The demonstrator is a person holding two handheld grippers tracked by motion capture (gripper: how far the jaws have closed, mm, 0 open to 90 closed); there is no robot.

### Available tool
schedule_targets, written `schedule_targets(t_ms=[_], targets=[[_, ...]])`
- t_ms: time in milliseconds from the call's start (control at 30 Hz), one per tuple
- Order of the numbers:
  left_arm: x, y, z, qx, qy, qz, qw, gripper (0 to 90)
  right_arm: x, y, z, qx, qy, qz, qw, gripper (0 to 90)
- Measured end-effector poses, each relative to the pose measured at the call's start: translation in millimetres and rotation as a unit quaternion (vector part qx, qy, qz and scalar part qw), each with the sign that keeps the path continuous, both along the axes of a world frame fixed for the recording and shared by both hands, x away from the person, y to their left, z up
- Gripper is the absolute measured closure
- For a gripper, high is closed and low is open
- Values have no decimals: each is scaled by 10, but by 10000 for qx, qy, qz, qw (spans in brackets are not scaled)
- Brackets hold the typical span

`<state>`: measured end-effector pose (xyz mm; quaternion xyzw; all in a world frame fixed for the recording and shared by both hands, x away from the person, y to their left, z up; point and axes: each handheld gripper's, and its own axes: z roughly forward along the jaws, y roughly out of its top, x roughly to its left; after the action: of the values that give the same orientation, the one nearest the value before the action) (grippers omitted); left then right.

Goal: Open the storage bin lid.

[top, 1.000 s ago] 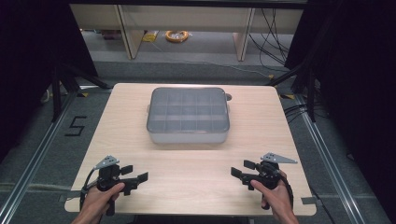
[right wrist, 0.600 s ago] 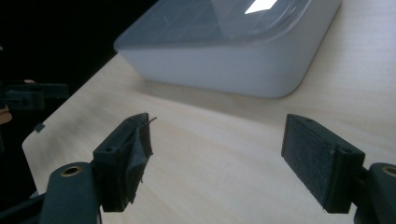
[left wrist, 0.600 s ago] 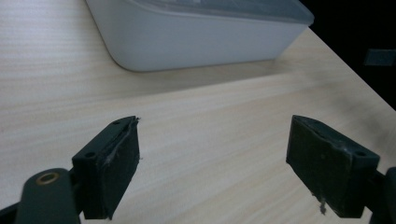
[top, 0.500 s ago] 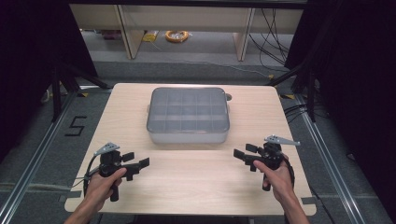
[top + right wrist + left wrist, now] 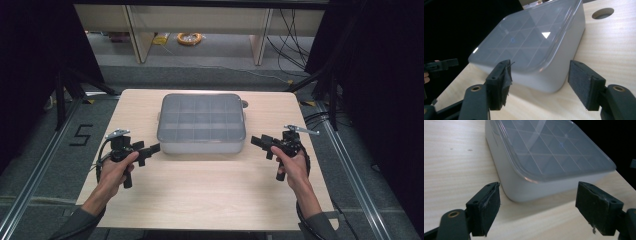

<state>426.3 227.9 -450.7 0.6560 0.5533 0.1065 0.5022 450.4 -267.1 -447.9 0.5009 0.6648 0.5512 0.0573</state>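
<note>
A grey plastic box (image 5: pixel 201 124) with a clear lid over a grid of compartments sits on the middle of the wooden table (image 5: pixel 200 200). My left gripper (image 5: pixel 149 150) is open just off the box's near left corner, jaws pointing at it. In the left gripper view the box corner (image 5: pixel 524 192) lies a short way beyond the open gripper (image 5: pixel 537 207). My right gripper (image 5: pixel 260 143) is open close to the box's near right corner. The right gripper view shows that corner (image 5: pixel 549 82) between and beyond the open gripper (image 5: pixel 540 83).
A round hole (image 5: pixel 602 13) pierces the table behind the box's far right corner. Black frame posts and cables (image 5: pixel 320 120) stand to the right of the table. Shelves and a yellow cable coil (image 5: pixel 189 38) lie on the floor beyond.
Both grippers have moved forward from the near table edge and inward toward the box's near corners. The box has stayed in place.
</note>
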Motion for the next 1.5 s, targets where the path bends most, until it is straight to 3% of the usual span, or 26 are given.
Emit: schedule_targets(t_ms=[67, 100, 200, 267, 300, 333, 433, 467, 600, 633, 800, 833, 867, 933, 1100, 1167, 1200, 1233, 1300, 1367, 1433, 1467, 1500], targets=[[98, -15, 5, 11, 58, 89, 9999, 202, 102, 14, 9, 24, 4, -4, 10000, 403], [142, -28, 9, 1, 59, 80, 10000, 211, 135, 38, 27, 120, 203, -111, 9997, 413], [221, -55, 14, 14, 80, 103, 9999, 221, 241, 42, 22, 128, 148, -105, 9998, 430], [306, -70, -11, 47, 105, 176, 9998, 227, 341, 92, 22, 106, 300, -230, 9992, 434], [385, -76, -34, 91, 195, 253, 9994, 238, 389, 89, -1, 37, 181, -195, 9996, 438], [385, -76, -34, 91, 195, 253, 9994, 244, 395, 118, 3, 156, 370, -235, 9989, 444], [517, -104, -71, 86, 261, 295, 9992, 262, 469, 160, -41, 254, 506, -257, 9981, 457], [545, -117, -74, 91, 286, 303, 9991, 273, 514, 157, -73, 119, 351, -228, 9991, 464], [636, -126, -73, 23, 342, 373, 9987, 281, 591, 213, -109, 103, 386, -253, 9989, 473], [705, -131, -68, -59, 390, 390, 9985, 287, 611, 265, -97, 274, 686, -310, 9968, 475], [846, -140, -84, -96, 491, 458, 9977, 299, 750, 291, -158, 153, 492, -319, 9982, 476], [896, -152, -97, -134, 522, 459, 9975, 300, 795, 308, -169, 168, 549, -357, 9977, 480], [916, -163, -103, -142, 503, 481, 9975, 301, 785, 349, -143, 348, 871, -477, 9945, 481], [935, -175, -107, -128, 501, 494, 9974, 305, 825, 374, -143, 396, 939, -516, 9934, 486], [1029, -203, -139, -169, 534, 556, 9969, 336, 943, 384, -167, 298, 783, -567, 9949, 511], [1062, -237, -157, -80, 525, 519, 9972, 351, 959, 404, -154, 371, 917, -627, 9931, 517], [1068, -246, -158, -55, 528, 470, 9975, 363, 987, 390, -169, 258, 715, -552, 9956, 517], [1072, -262, -157, -69, 513, 468, 9976, 373, 997, 399, -169, 223, 694, -579, 9957, 517], [1074, -270, -157, -8, 515, 442, 9977, 378, 1006, 400, -174, 199, 689, -570, 9958, 517], [1075, -291, -157, -28, 501, 507, 9975, 371, 987, 433, -145, 331, 909, -649, 9932, 532], [1071, -288, -152, -33, 509, 515, 9974, 381, 982, 434, -141, 314, 900, -663, 9932, 534], [1066, -292, -147, -34, 514, 547, 9972, 382, 990, 424, -152, 185, 689, -635, 9954, 544], [1063, -296, -145, -28, 491, 563, 9972, 382, 990, 424, -152, 185, 689, -635, 9954, 544]])
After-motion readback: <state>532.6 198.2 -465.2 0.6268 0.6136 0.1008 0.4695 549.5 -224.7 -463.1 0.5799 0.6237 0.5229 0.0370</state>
